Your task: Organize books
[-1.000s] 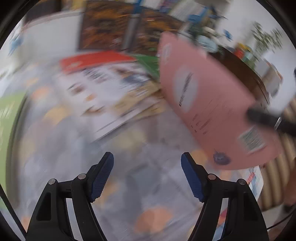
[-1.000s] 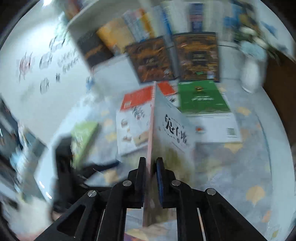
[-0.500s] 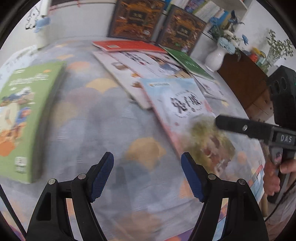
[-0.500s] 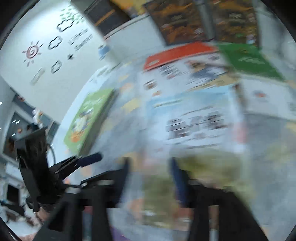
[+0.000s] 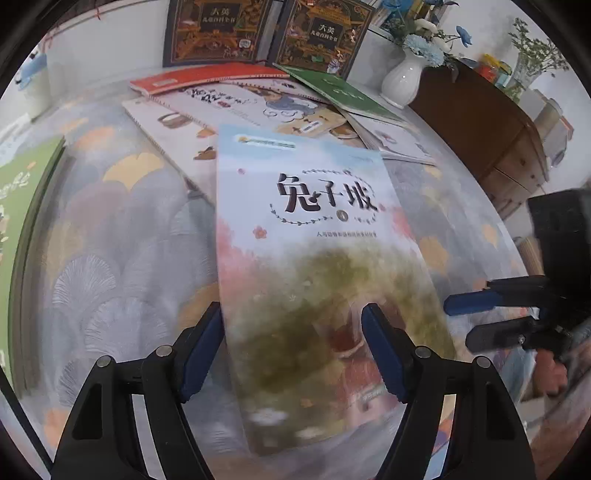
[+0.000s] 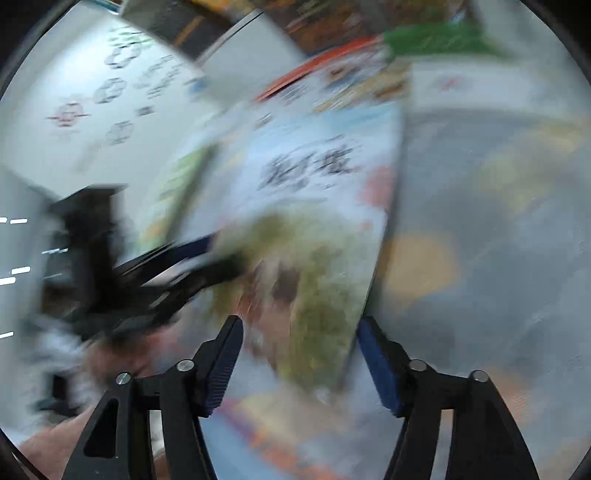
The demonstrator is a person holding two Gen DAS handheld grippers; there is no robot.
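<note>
In the left wrist view, a green book (image 5: 26, 229) lies at the far left edge on the leaf-pattern cloth (image 5: 122, 236). In the middle lies the picture book (image 5: 317, 266) with a pale blue top and a green and pink picture. It lies flat with its cover up. Its top end rests on a pile of books (image 5: 258, 103) in the upper middle. Two dark books (image 5: 218, 33) stand against the wall at the top. A white vase (image 5: 400, 81) with blue flowers stands at the upper right, beside a brown cabinet (image 5: 491, 129).

The left gripper (image 5: 291, 347) is at the bottom. Its jaws are apart and closing a little. The book's near end shows between them, but the pads do not press on it.

At the right edge is the right gripper (image 5: 469, 321). Its jaws are apart and closing a little, with nothing in them, just beside the book.

The right wrist view is very blurry. There the picture book (image 6: 314, 206) fills the middle.
</note>
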